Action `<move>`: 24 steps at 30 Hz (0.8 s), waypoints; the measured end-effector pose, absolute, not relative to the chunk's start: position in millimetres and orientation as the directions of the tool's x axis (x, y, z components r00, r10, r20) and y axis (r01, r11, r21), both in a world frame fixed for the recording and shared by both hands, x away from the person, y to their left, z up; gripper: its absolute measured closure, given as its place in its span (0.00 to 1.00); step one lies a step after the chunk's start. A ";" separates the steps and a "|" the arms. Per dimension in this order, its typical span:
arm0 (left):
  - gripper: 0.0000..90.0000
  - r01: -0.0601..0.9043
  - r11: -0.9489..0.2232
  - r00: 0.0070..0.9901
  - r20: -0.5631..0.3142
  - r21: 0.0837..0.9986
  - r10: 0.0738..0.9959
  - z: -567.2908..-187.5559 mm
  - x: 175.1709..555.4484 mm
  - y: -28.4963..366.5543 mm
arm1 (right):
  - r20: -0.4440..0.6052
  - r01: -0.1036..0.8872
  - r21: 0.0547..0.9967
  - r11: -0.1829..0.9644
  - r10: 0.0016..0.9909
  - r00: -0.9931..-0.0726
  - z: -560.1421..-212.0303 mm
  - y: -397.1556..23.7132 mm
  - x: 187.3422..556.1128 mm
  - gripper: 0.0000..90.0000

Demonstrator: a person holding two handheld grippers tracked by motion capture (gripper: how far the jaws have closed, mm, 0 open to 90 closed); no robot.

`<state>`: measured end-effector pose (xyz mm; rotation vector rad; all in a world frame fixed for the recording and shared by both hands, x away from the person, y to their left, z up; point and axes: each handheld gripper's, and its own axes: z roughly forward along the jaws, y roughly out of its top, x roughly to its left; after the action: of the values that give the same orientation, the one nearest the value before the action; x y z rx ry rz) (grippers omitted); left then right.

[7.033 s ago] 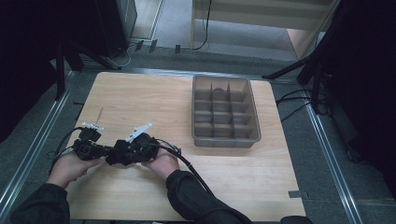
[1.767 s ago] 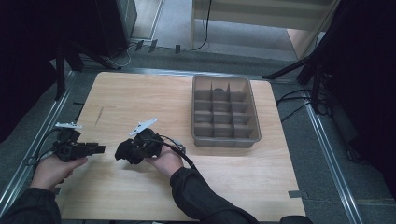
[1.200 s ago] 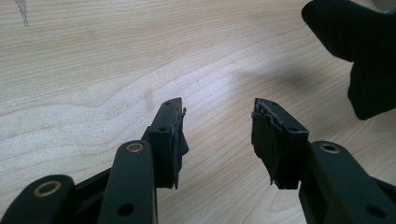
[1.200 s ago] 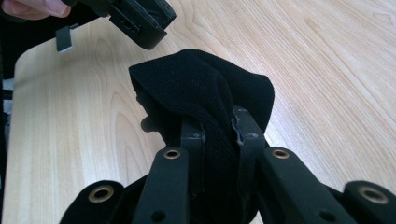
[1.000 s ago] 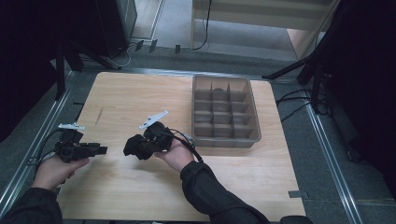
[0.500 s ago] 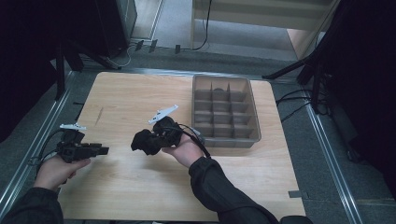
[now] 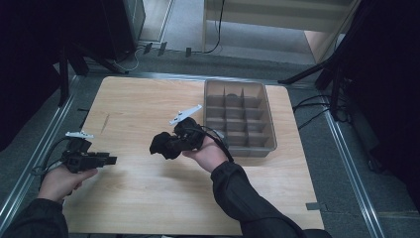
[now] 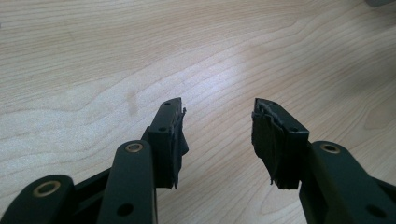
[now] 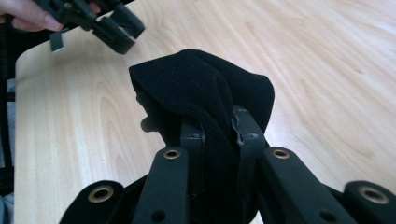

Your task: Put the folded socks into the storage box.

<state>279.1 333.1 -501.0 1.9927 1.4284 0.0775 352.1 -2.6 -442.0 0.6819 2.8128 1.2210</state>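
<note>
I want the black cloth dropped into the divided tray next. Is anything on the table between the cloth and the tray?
Nothing visible does. The right gripper holds the black cloth above bare table, and the divided tray sits just beyond the hand, compartments apparently empty.

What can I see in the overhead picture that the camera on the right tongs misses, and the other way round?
High view alone: the grey tray with its compartments, and the person's forearms. Right gripper view alone: the close-up of the right tongs shut on the black cloth, its ribbed weave plain. Both: the wooden table, the cloth, and the left tongs held off to the side.
</note>
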 end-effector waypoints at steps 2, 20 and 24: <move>0.58 0.818 -0.176 0.400 -0.322 0.547 0.858 -501.3 279.3 332.3 | 0.169 0.396 0.696 0.599 0.400 -0.901 -439.6 -7.9 354.7 0.87; 0.58 0.817 -0.184 0.406 -0.319 0.547 0.856 -500.9 279.9 328.1 | 0.140 0.422 0.721 0.549 0.481 -0.865 -416.3 -61.2 369.6 0.87; 0.59 0.792 -0.199 0.437 -0.310 0.577 0.844 -497.9 278.1 325.9 | 0.138 0.430 0.724 0.540 0.497 -0.857 -415.7 -73.6 371.7 0.87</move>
<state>278.1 325.9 -497.9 2.0053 1.3724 0.0976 371.7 -73.6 -415.7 0.8095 2.6821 1.2244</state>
